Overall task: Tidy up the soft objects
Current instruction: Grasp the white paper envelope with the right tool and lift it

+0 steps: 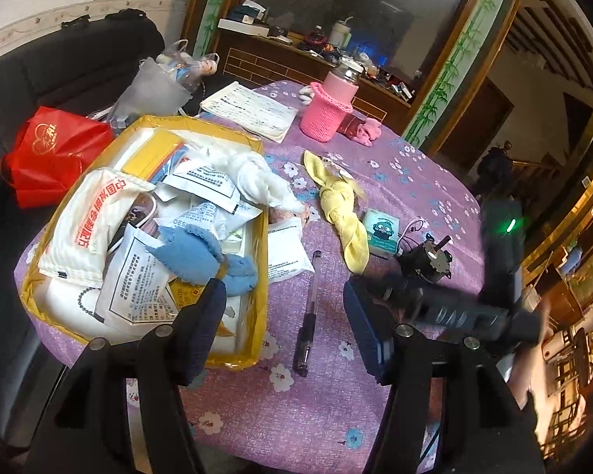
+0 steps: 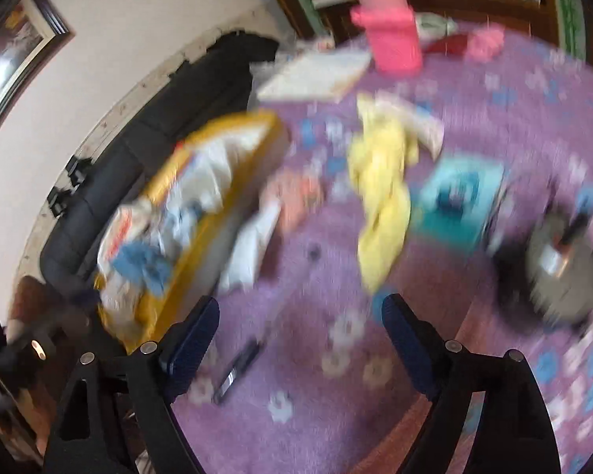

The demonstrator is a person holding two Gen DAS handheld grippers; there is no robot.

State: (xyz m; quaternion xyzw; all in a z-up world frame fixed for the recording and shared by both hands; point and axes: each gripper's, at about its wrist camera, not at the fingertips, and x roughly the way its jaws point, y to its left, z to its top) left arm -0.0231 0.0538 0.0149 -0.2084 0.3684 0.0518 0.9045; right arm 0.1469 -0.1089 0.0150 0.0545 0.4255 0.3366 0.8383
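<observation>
Blue cloth [image 1: 201, 254] and white cloth [image 1: 257, 173] already sit in the yellow tray [image 1: 261, 276]. Yellow cloth [image 1: 342, 213] lies just right of the tray, unsorted. Left gripper [image 1: 284, 328] and right gripper [image 2: 300, 339] both gape wide, holding nothing.

Red Chinese characters, not legible upside down, on a white cloth pouch [image 1: 95, 213] in the yellow tray [image 1: 259, 237], partial "DES" on a white paper sachet [image 1: 186, 219], black fine print unreadable on other sachets, gold logo on red plastic bag [image 1: 51, 150], right wrist view too blurred to read.
</observation>
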